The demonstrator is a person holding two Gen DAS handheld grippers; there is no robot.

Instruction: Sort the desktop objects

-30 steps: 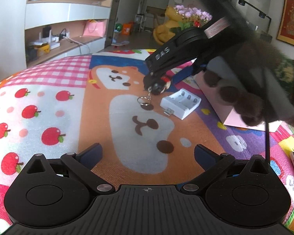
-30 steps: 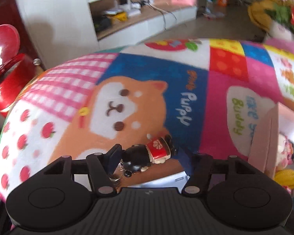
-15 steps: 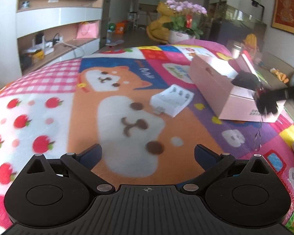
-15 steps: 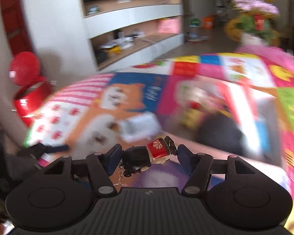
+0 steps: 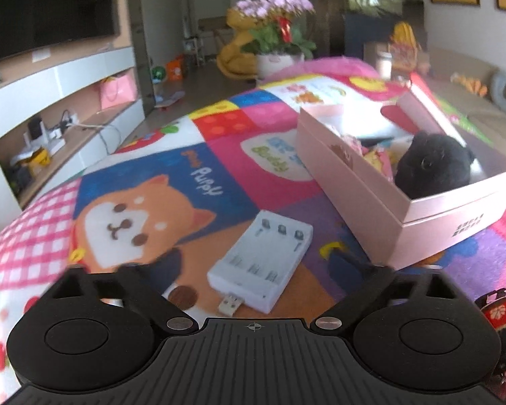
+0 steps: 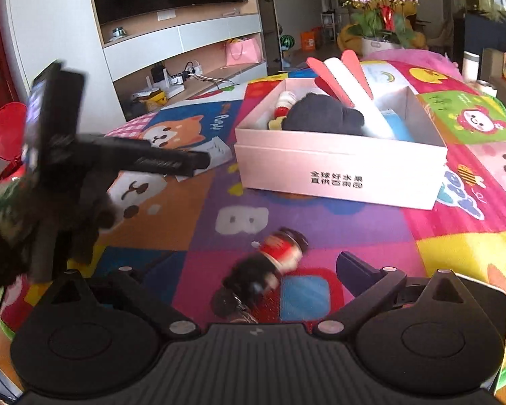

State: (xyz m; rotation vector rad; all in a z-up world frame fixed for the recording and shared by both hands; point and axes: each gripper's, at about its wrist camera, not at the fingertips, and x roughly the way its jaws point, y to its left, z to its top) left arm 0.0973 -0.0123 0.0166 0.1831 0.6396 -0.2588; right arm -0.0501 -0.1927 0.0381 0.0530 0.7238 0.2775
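Observation:
A white battery charger lies on the cartoon mat between the fingers of my left gripper. The jaws are closing and a gap still shows on each side. In the right wrist view my right gripper has its jaws opening. A black and red figurine keychain sits loose and blurred between them, touched by neither pad. It also shows at the left view's edge as the figurine. The pink box stands just beyond, with a black plush toy inside.
The pink box is right of the charger. A gloved hand holds the left gripper across the right view's left side. A phone edge lies at the right. A flower pot and shelves stand past the table.
My right gripper swung to the front of the pink box and let the figurine go. My left gripper moved up to the charger and its jaws narrowed around it.

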